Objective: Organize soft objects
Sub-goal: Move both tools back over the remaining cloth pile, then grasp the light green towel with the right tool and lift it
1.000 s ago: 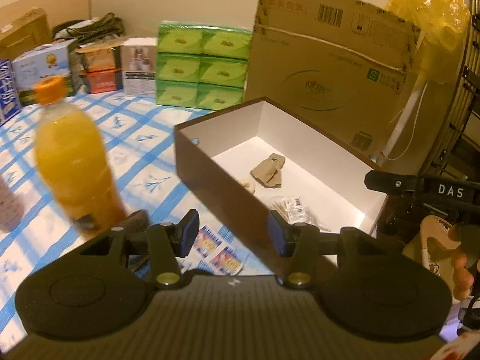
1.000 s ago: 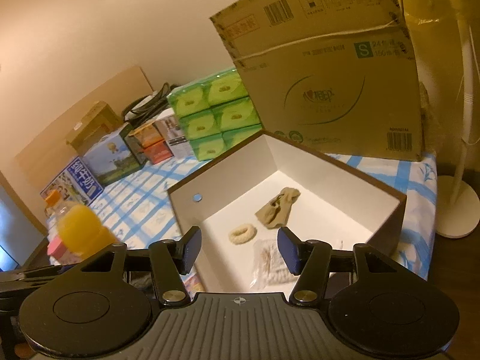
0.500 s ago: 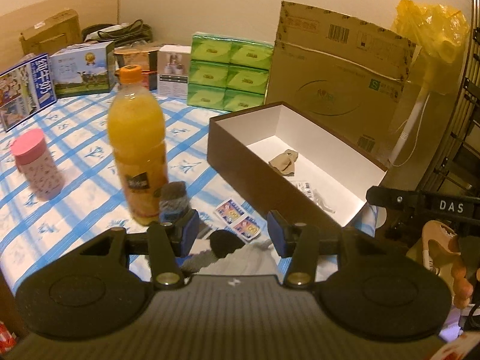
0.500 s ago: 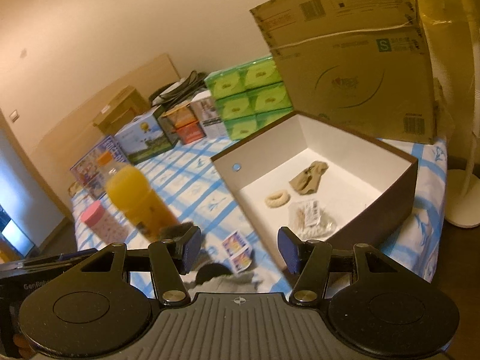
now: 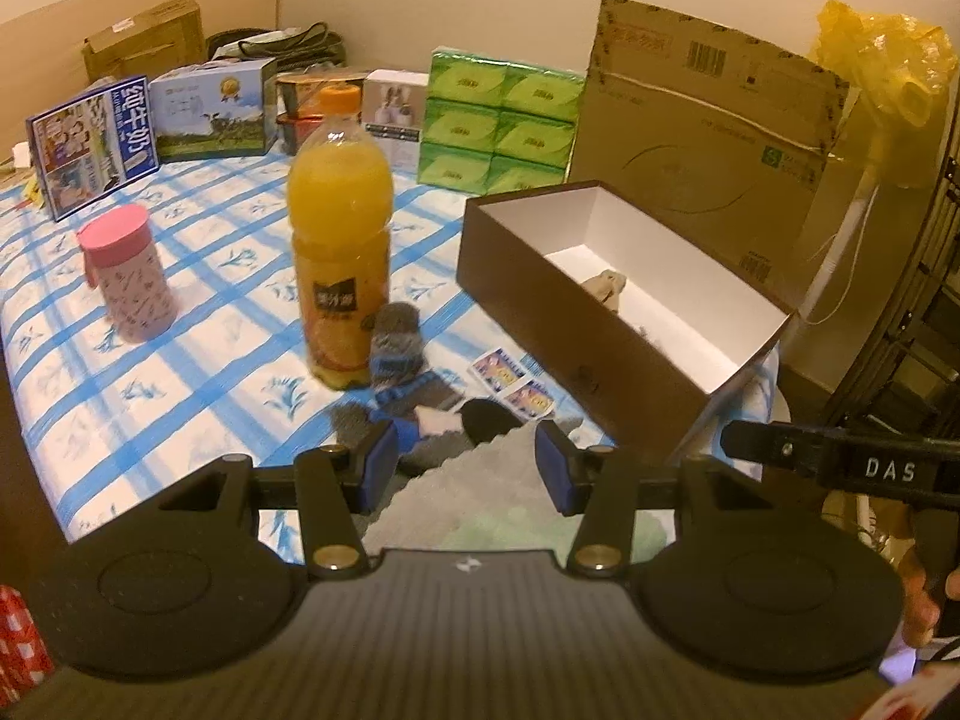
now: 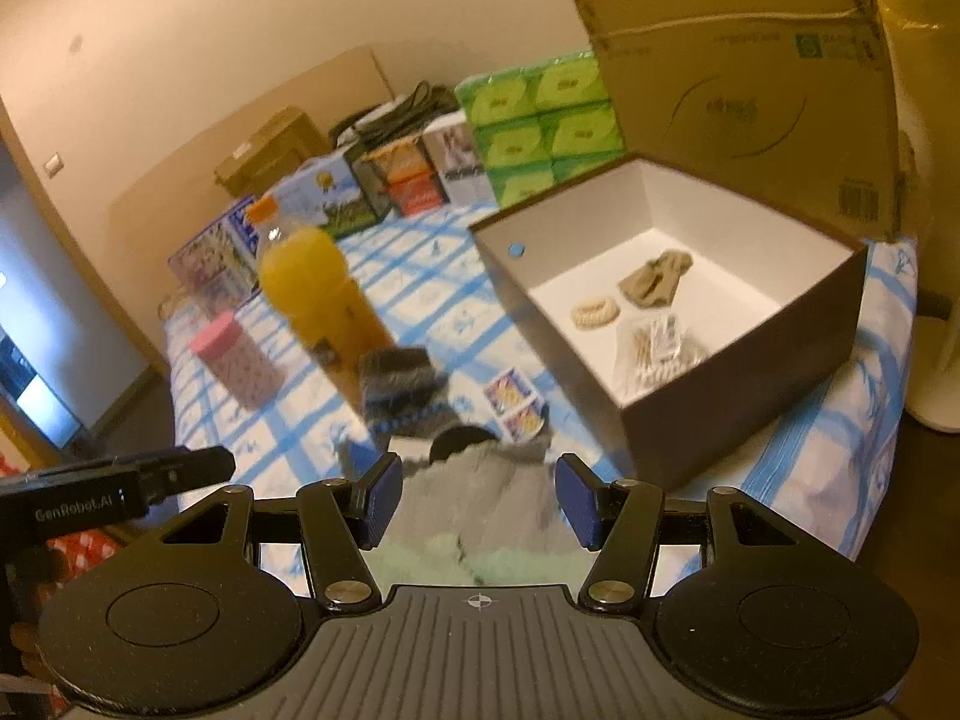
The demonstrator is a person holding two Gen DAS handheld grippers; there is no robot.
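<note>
Grey-green fleecy cloth (image 5: 480,498) lies under and between both parted, empty grippers, left gripper (image 5: 467,468) and right gripper (image 6: 477,498); likely light and floppy, best pinched at an edge; beyond sit knit socks (image 5: 393,354); farther, the brown box (image 5: 540,324).

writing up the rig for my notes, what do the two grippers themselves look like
Both are matte black. The left gripper and right gripper each carry two angular fingers tipped with blue ribbed pads, brass-coloured screws, a round disc at either side and a ribbed central body. Seen from the other camera, the right one reads "DAS", the left "GenRobot.AI".
</note>
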